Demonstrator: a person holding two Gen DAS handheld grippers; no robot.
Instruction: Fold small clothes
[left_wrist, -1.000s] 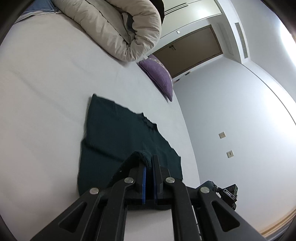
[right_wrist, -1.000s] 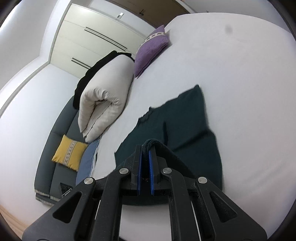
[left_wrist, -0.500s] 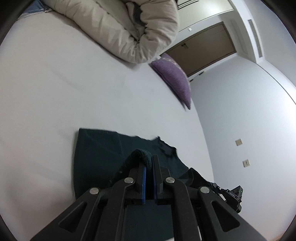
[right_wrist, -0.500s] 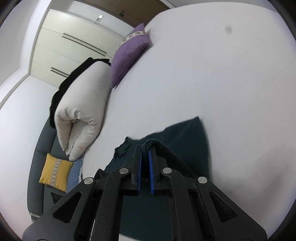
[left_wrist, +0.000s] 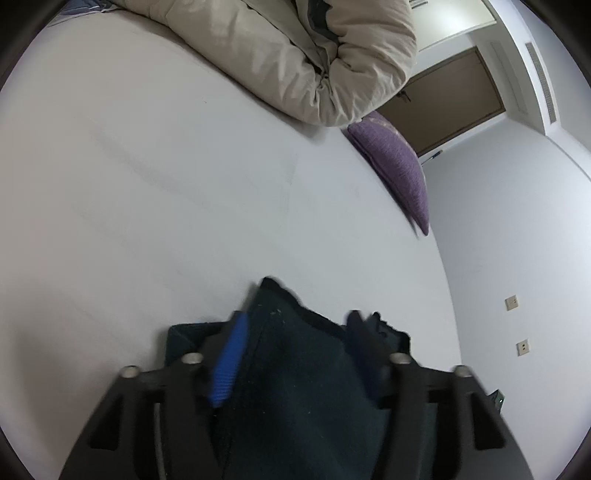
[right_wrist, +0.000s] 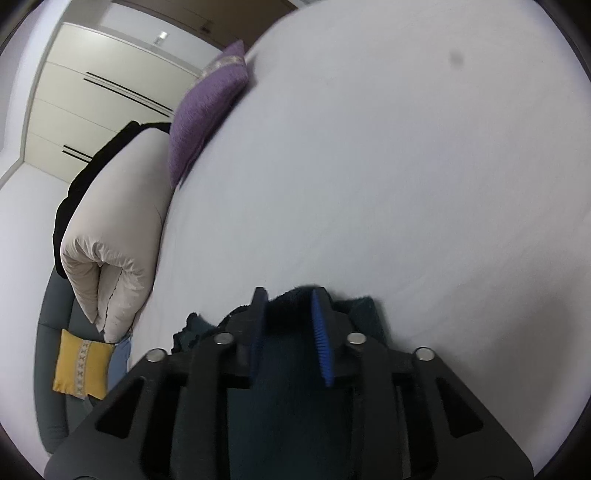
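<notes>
Claws, left (left_wrist: 295, 332) and right (right_wrist: 290, 317), stood spread wide, gripping nothing; dark green garment (left_wrist: 295, 387) lay folded on bed (left_wrist: 147, 221). Next: withdraw, regrasp.

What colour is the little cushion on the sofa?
Yellow, with a pale patterned stripe down the cushion; right wrist view shows it best.

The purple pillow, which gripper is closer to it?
Left, probably. The purple pillow lies ahead and to the right of the left gripper; it sits ahead-left of the right gripper, across more bed.
</notes>
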